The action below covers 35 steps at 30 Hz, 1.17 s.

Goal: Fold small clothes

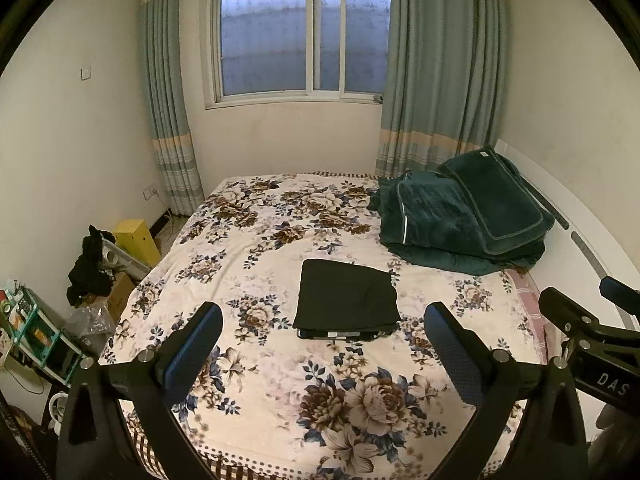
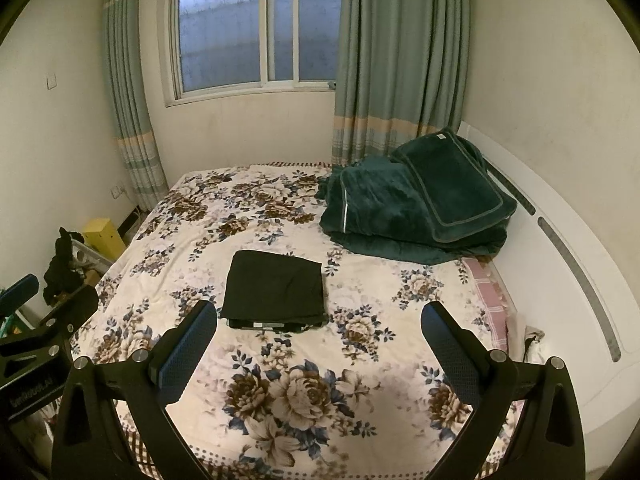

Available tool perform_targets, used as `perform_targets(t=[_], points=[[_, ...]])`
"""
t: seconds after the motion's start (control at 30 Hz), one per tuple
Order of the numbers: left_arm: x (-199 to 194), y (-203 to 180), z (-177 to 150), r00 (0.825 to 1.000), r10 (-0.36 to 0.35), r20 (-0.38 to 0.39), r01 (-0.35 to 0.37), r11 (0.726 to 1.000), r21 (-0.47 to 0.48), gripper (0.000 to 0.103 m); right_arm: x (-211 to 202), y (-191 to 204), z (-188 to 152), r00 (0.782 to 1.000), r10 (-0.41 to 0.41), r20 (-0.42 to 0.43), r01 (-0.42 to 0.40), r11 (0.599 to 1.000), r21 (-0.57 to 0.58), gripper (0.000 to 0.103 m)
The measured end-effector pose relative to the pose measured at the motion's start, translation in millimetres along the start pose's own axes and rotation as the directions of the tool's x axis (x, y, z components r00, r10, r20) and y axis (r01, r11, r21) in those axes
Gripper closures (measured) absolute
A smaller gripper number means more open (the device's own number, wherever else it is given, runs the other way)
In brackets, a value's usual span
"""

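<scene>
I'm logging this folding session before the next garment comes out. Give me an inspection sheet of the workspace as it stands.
Surface: floral bedspread on the bed, lying mostly flat.
Job's things: black garment folded into a neat rectangle mid-bed; a patterned edge shows under its near side.
Clutter: dark green blanket pile at the bed's far right corner; yellow box, dark cloth and a shelf unit on the floor to the left.
Grippers: left gripper open, above the bed, holding nothing; right gripper open, likewise.
Cables: a cord near the wall socket, too small to trace.
Surroundings: window with green curtains; white headboard at the right.
</scene>
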<state>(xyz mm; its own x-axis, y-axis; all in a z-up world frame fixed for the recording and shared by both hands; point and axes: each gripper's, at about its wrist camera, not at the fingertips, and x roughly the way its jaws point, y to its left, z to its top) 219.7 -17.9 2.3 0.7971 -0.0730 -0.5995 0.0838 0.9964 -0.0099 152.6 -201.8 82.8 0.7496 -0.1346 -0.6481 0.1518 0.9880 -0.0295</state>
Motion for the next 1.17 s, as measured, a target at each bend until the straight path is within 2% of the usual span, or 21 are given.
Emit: perform_targets(t=[0.3, 1.17], points=[[-1, 0, 2, 1.0, 0.002, 0.004, -0.002, 1.0, 0.002, 0.0, -9, 3, -13, 1.0, 0.0, -0.003, 0.0, 1.0, 0.008, 0.0], [-9, -2, 15, 0.999, 0.008, 0.04, -0.008, 1.0, 0.002, 0.0, -10, 8, -12, 1.0, -0.007, 0.006, 0.007, 1.0, 0.011, 0.0]])
